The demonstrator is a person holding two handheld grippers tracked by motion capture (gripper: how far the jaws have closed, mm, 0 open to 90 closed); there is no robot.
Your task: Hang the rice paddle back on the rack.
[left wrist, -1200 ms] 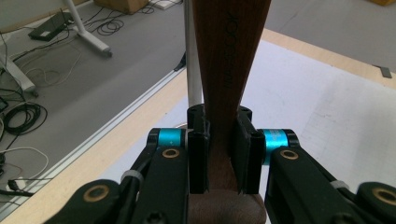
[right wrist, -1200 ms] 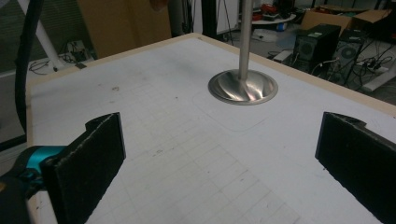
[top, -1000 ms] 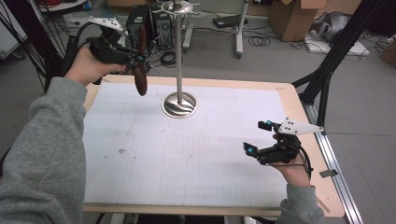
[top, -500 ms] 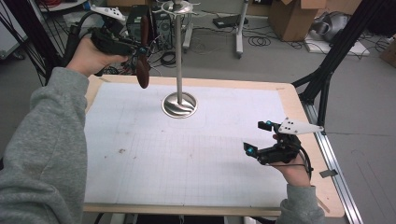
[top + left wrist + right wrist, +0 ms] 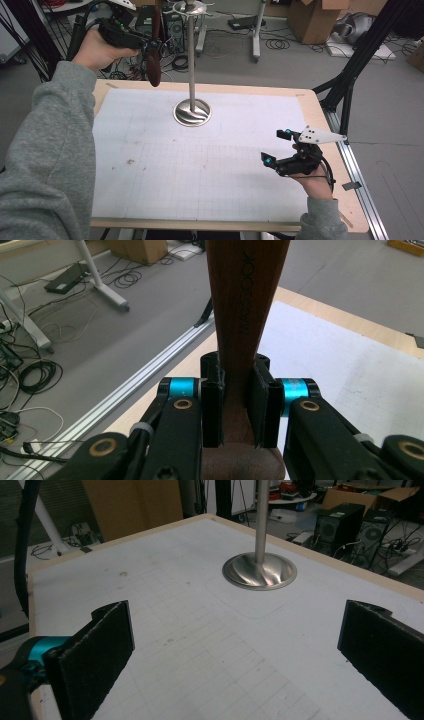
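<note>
At the upper left of the high view, the left gripper [image 5: 150, 47] clamps a dark wooden utensil [image 5: 154, 70] beside the steel stand [image 5: 192, 111]. At lower right, the right gripper [image 5: 274, 150] hangs wide, holding nothing, above the white table [image 5: 200, 170]

Your left gripper [image 5: 234, 405]: matt black plastic links, glossy anodised-looking blue metal collars, brass-coloured rivets. Jaws clamp a dark wooden utensil [image 5: 245, 305], smooth satin finish, lettering stamped into the grain.

Your right gripper [image 5: 235, 650]: pads [image 5: 97, 647] look like rough black foam, matt, edges slightly ragged.

Stand [image 5: 192, 111]: polished metal base and pole, mirror-bright w/ streaky reflections.

Table [image 5: 320, 120]: pale wood rim, matt. Top covered w/ white paper-like sheet [image 5: 200, 170], faint grid, a few scuffs and specks.

Your sleeve [image 5: 55, 165]: grey knit cloth, soft, matt.
</note>
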